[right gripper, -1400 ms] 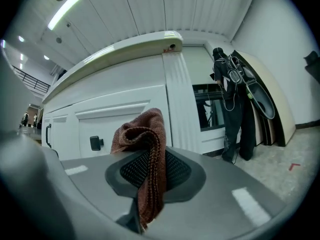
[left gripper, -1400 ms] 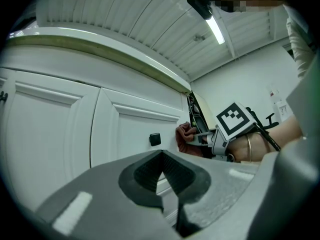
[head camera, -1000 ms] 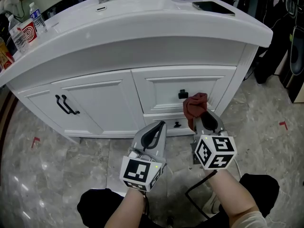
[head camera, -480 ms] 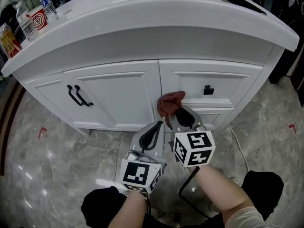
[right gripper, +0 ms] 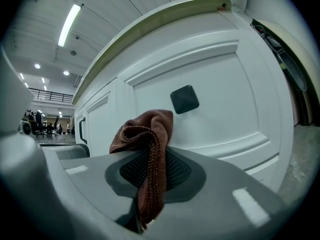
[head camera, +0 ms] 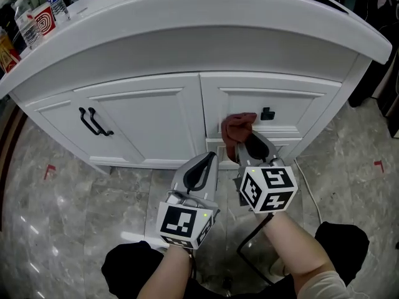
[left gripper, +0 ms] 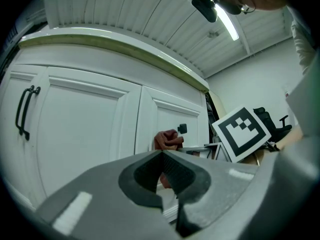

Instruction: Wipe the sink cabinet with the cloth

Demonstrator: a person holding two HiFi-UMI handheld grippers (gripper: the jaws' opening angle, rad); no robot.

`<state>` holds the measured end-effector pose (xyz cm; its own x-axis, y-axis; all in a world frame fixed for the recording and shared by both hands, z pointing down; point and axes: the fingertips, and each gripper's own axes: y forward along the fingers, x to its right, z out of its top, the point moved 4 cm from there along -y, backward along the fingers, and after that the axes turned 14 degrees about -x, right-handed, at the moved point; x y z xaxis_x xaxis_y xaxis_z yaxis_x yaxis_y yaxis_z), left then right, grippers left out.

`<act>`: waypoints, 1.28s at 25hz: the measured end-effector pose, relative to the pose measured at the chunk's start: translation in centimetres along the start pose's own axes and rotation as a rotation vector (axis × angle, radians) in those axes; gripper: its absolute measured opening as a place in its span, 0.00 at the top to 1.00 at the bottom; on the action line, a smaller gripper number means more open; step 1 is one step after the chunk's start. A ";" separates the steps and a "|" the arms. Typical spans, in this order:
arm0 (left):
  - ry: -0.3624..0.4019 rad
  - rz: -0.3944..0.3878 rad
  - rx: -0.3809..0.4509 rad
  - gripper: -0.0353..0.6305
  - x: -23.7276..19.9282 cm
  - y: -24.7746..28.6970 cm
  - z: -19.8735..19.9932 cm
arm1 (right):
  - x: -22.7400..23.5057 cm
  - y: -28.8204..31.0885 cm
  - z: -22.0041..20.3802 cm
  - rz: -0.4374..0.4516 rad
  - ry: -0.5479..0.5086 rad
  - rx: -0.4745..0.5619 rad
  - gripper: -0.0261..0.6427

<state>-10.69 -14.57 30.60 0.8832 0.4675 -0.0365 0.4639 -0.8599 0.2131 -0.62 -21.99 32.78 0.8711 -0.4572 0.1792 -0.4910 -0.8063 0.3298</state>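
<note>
Right tongs (right gripper: 150, 156) tight on cloth (right gripper: 144, 126)

Up at eleven o'clock from me, a water bottle (head camera: 57, 5), a red-and-white box (head camera: 43, 20) and a second bottle (head camera: 26, 28) stand close together. Grey marble floor (head camera: 68, 217) spreads below me, with one red tape mark (head camera: 48, 170) at nine o'clock and another red mark (head camera: 378, 165) at three.

Bright, even light from ceiling tube lamps (left gripper: 229, 23), seen in both gripper views. Glare streaks on the glossy floor (head camera: 56, 198); soft shadow under the sink cabinet (head camera: 137, 120) top. Fisheye bending, black corners. Extreme foreground soft-focus.
</note>
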 end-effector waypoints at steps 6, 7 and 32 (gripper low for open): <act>0.011 -0.042 -0.003 0.95 2.1 1.8 0.1 | 3.9 -2.1 0.2 -0.062 0.019 0.007 0.82; 0.014 -0.049 -0.004 0.95 2.4 2.0 0.1 | 4.6 -2.5 0.2 -0.074 0.022 0.009 0.82; 0.016 -0.119 -0.064 0.95 6.2 5.8 -3.6 | 12.9 -7.0 -3.5 -0.206 0.160 0.029 0.82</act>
<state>-2.76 -15.94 35.12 0.8209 0.5689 -0.0492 0.5593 -0.7837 0.2701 14.12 -20.93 36.02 0.9417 -0.2187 0.2557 -0.3007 -0.8879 0.3481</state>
